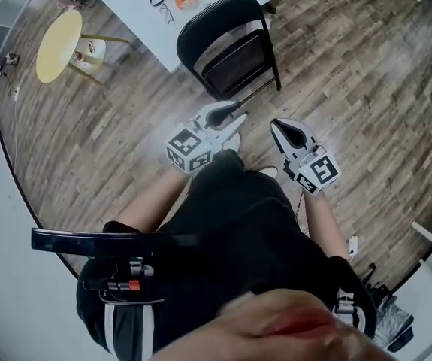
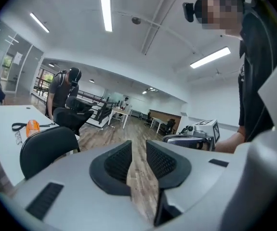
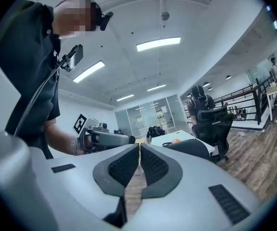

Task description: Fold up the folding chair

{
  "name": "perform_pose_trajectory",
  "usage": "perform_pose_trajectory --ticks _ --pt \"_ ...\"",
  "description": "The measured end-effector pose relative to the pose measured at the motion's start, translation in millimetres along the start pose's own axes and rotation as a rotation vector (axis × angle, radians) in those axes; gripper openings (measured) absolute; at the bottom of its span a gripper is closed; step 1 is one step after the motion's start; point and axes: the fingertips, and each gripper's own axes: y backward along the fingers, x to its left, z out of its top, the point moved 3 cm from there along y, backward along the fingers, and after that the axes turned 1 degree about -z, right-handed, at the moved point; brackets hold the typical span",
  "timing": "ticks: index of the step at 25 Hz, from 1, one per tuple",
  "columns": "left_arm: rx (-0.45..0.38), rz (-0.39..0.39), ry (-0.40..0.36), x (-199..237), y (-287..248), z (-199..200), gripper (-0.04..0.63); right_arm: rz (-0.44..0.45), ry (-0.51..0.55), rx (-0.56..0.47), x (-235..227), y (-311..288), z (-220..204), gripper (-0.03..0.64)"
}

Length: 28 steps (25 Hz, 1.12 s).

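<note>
With my left gripper [image 1: 234, 117] parted and empty and my right gripper [image 1: 278, 128] clenched on nothing, I should reach the folding chair [image 1: 231, 47] standing ahead beside the counter [image 1: 137, 13] and grip its seat edge squarely.

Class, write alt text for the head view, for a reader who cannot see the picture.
Seen from above, a black folding chair stands unfolded on a wooden floor beside a white table. Nearer the camera, the person holds the left gripper and right gripper in front of their body, neither touching the chair.
</note>
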Motion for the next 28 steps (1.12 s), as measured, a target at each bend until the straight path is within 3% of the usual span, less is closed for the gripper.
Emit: perform_pose_trajectory --ticks 3,11,28 --pt "-0.027 -0.01 -0.067 -20 12 11 0.006 -0.009 0.031 -0.048 21 6 23 0.009" --pt "-0.09 -0.038 -0.155 -34 17 45 0.005 0.0 0.109 -0.094 33 -2 62 0.008" --pt "-0.102 -0.043 -0.14 -39 17 47 0.005 0.025 0.138 -0.088 46 -2 70 0.009"
